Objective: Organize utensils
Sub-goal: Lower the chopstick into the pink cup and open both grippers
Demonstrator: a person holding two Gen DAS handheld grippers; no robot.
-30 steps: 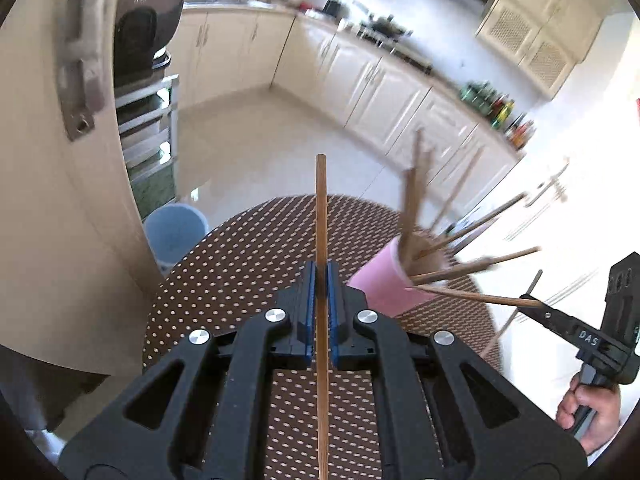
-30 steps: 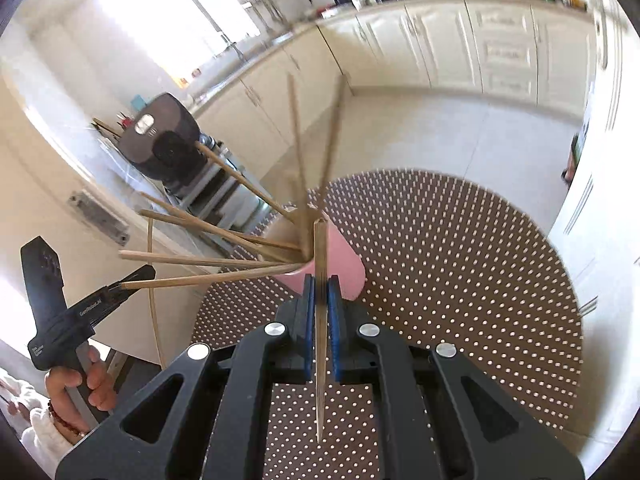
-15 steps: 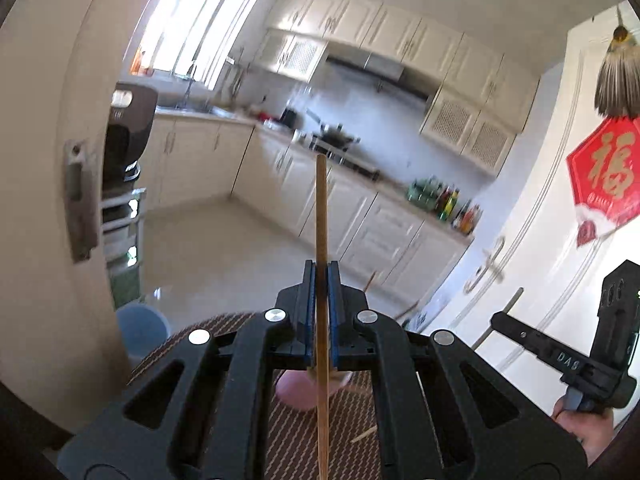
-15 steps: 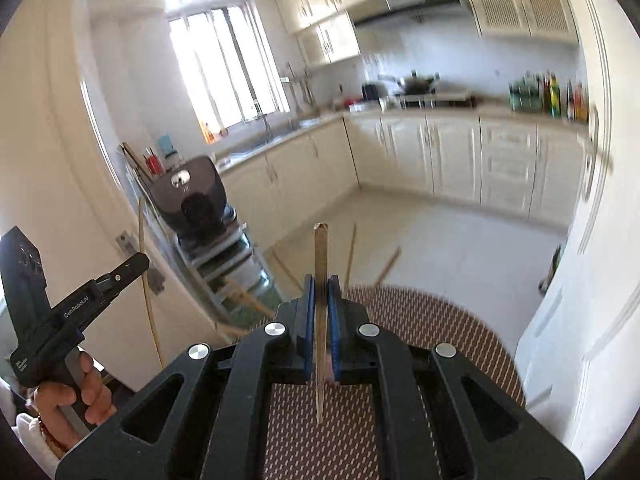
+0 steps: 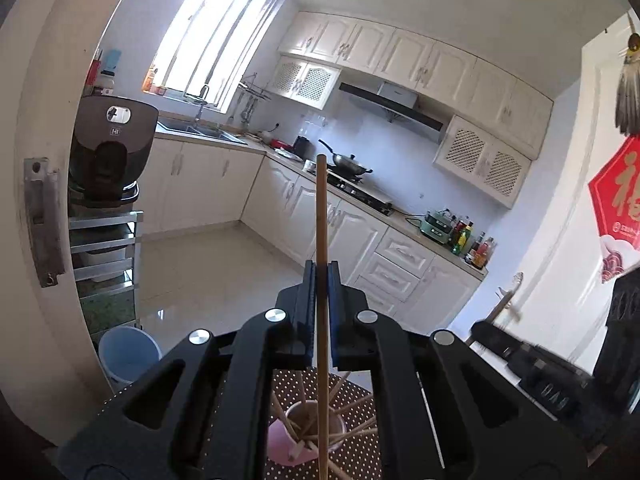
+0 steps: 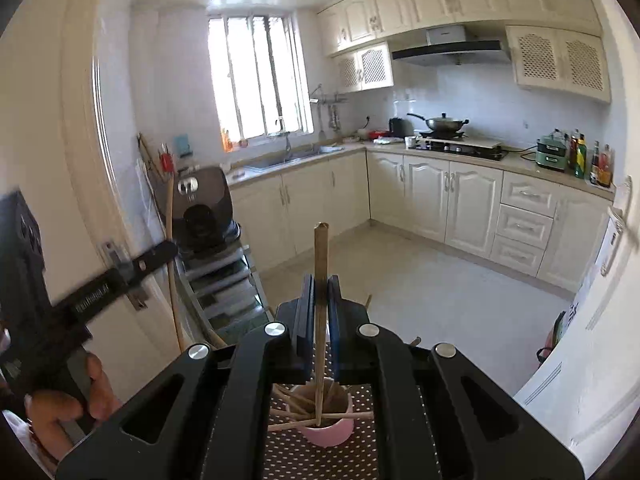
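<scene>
My left gripper [image 5: 321, 276] is shut on a long wooden chopstick [image 5: 321, 216] that stands upright, its lower end hanging over a pink cup [image 5: 280, 446] full of chopsticks. My right gripper [image 6: 321, 284] is shut on a second wooden chopstick [image 6: 321, 252], also upright, with its lower end inside the same pink cup [image 6: 328, 434]. The cup stands on a brown dotted table mat [image 6: 292, 460], below and behind both grippers' fingers. The left gripper [image 6: 168, 246] shows in the right wrist view, blurred, and the right gripper [image 5: 478, 330] shows in the left wrist view.
A kitchen lies ahead: white cabinets [image 6: 472, 200], a stove with a wok [image 5: 348, 162], bottles on the counter [image 5: 476, 246]. A dark appliance on a metal rack [image 5: 108, 148] and a blue bin [image 5: 126, 354] stand left. A white door [image 5: 568, 260] is right.
Both grippers have tilted from looking down at the table to looking level across the kitchen. The chopsticks they hold have swung upright over the pink cup, which has dropped to the bottom of both views.
</scene>
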